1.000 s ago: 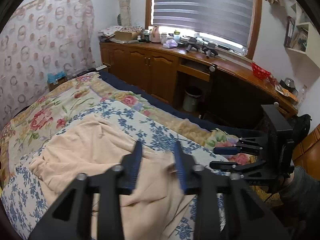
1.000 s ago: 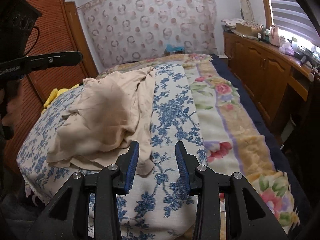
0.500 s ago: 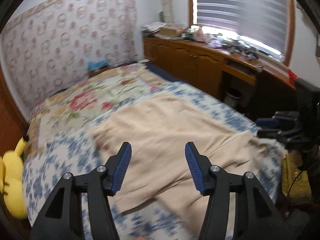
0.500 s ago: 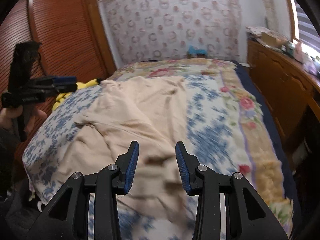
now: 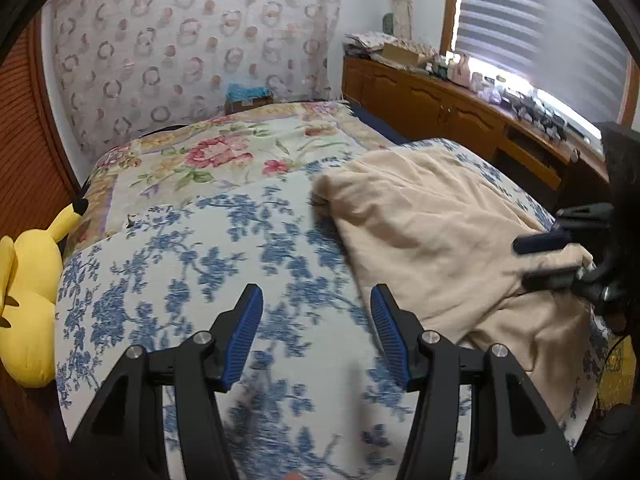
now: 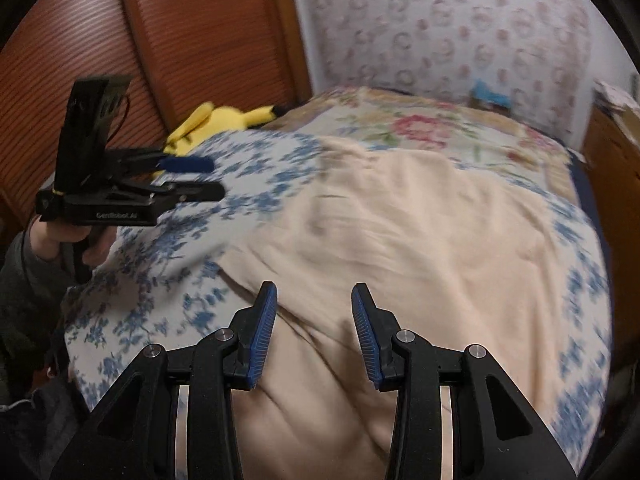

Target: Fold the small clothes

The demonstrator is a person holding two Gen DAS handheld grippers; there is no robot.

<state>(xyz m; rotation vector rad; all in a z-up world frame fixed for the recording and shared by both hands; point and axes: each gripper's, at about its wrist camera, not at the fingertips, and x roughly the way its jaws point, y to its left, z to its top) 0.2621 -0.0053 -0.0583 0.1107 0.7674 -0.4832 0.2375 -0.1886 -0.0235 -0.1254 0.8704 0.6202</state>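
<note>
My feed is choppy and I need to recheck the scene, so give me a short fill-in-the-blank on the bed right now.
1. The beige garment lies on the ____-flowered quilt.
2. Between the left gripper fingers there is only ____.
3. The plush toy at the bed's edge is ____.
4. The right gripper hovers over the ____.

Missing words: blue; quilt; yellow; garment

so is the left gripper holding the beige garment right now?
No: the left gripper is open over the bare blue floral cover, with the beige garment lying off to its right.
</note>
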